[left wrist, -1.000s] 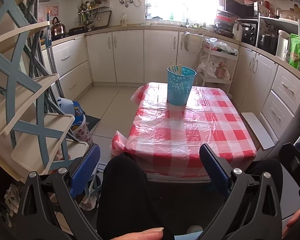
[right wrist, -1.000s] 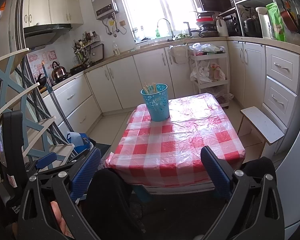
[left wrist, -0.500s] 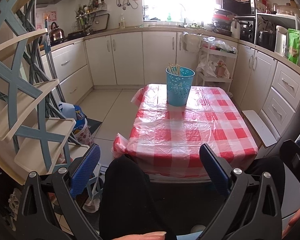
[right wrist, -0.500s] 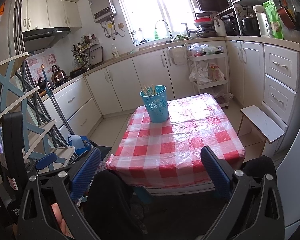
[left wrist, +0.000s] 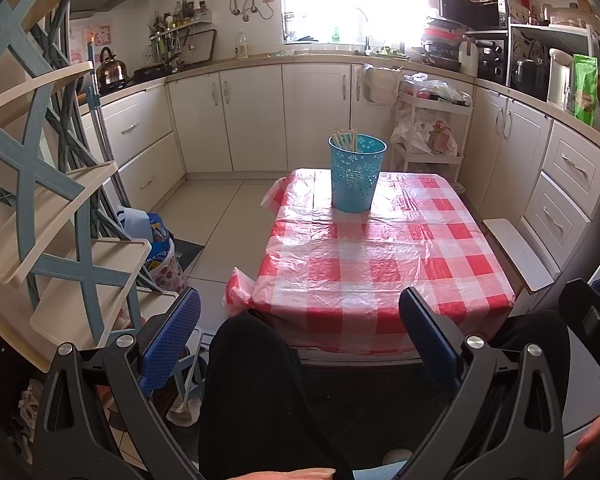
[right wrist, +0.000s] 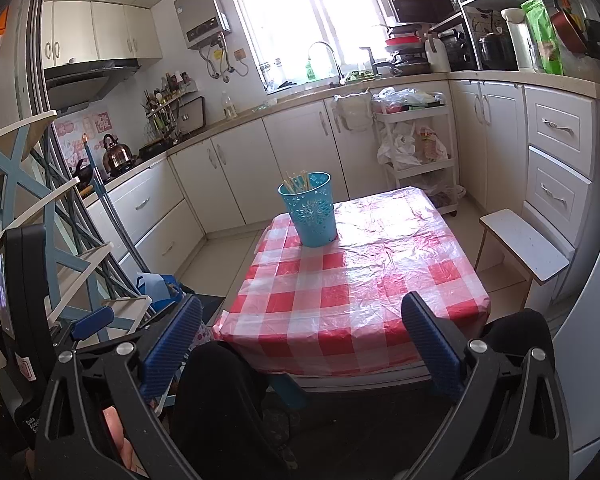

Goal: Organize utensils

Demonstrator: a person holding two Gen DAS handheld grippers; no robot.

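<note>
A blue perforated plastic cup point(left wrist: 357, 176) stands upright at the far end of the table with the red-and-white checked cloth point(left wrist: 380, 264). Several pale chopsticks point(left wrist: 345, 139) stick out of it. The cup also shows in the right wrist view point(right wrist: 310, 215), with the chopsticks point(right wrist: 296, 181) and the table point(right wrist: 360, 280). My left gripper point(left wrist: 300, 332) is open and empty, held low in front of the table's near edge. My right gripper point(right wrist: 302, 334) is open and empty at about the same place.
A blue and cream shelf rack point(left wrist: 40, 200) stands close on the left. A small white stool point(right wrist: 524, 244) stands right of the table. White cabinets point(left wrist: 260, 116) line the walls. The person's black-clad knee point(left wrist: 252, 380) is between the left gripper's fingers.
Both views have tilted up and pulled back slightly, so the table and cup sit a little lower in the frames. Both grippers stay open and empty.
</note>
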